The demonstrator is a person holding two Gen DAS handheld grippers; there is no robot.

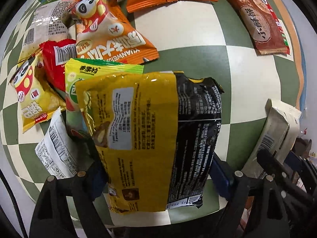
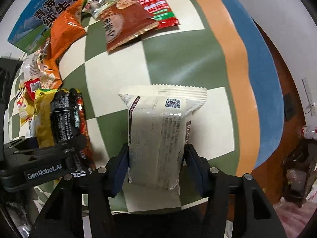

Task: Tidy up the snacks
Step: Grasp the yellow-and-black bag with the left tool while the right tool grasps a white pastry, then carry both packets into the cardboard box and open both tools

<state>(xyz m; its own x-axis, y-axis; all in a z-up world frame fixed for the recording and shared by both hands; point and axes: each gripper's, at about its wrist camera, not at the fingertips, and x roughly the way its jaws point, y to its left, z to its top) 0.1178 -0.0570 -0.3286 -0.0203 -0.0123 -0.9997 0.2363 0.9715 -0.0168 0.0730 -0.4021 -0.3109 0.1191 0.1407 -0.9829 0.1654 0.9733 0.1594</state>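
Right now you are gripping a glossy yellow-and-black plastic snack packet (image 1: 150,138) in your left tool (image 1: 156,175), its blue pads pressing in on both sides of the packet above the green-and-cream checkered counter (image 1: 198,29). Your right tool (image 2: 156,164) is clamping a cream-white rectangular wrapper (image 2: 158,134) the same way. At ten o'clock from the yellow packet, loose snacks are piling up, among them an orange cartoon-printed pouch (image 1: 111,31); a brown-and-red sachet (image 1: 261,21) is lying at one o'clock.
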